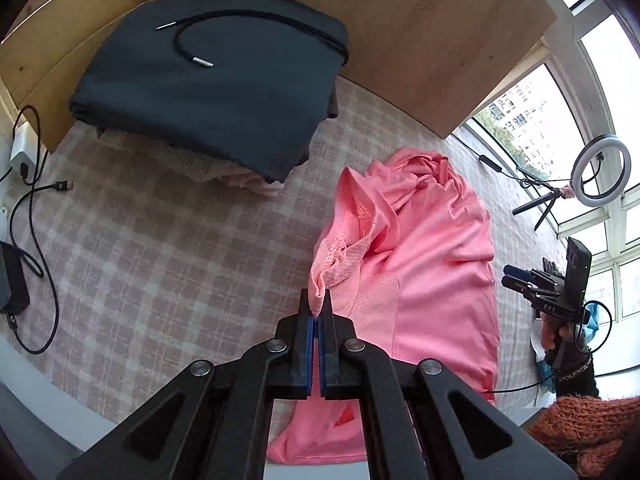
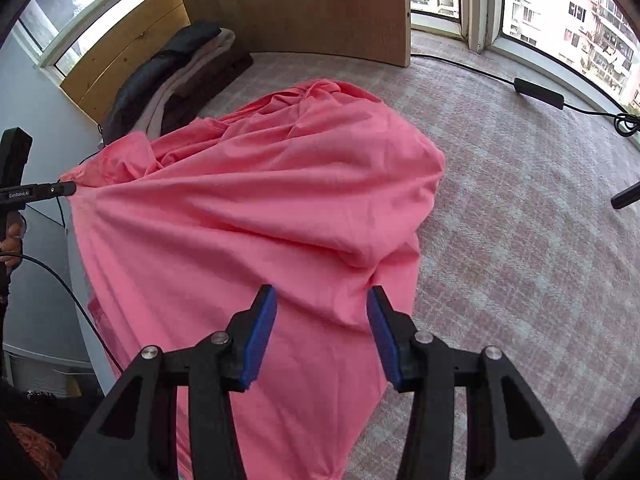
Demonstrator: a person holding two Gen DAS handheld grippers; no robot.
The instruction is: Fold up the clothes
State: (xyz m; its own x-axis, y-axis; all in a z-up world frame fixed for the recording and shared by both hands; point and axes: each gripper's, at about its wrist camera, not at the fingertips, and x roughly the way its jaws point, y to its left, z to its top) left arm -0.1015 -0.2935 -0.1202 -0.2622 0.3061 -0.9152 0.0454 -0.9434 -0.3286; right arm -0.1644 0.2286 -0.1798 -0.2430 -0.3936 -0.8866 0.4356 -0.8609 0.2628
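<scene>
Pink garment (image 1: 432, 264) is lying crumpled on the checked bed cover (image 1: 160, 264), spreading out ahead of and to the right of my left gripper (image 1: 319, 312), with its near end hanging over the bed's edge below my fingers. My left fingers are pressed together, pinching a bunched bit of the lace-trimmed hem, and the cloth is fanning out in taut creases from that pinch. My right gripper (image 2: 322, 320) is hovering just above the fabric with its fingers spread and nothing between them; its right finger (image 2: 382, 328) is sitting over the garment's edge where pink meets bed cover.

To do this well, I am thinking I should bring the right fingers down onto that edge and take a single layer, not a thick wad, so that both pinches can stretch the hem straight. I should be pulling gently apart, since the left pinch holds little cloth and could slip. The folded dark stack (image 1: 216, 88) beyond my left fingers is well apart, so I should be keeping the spreading away from it.
</scene>
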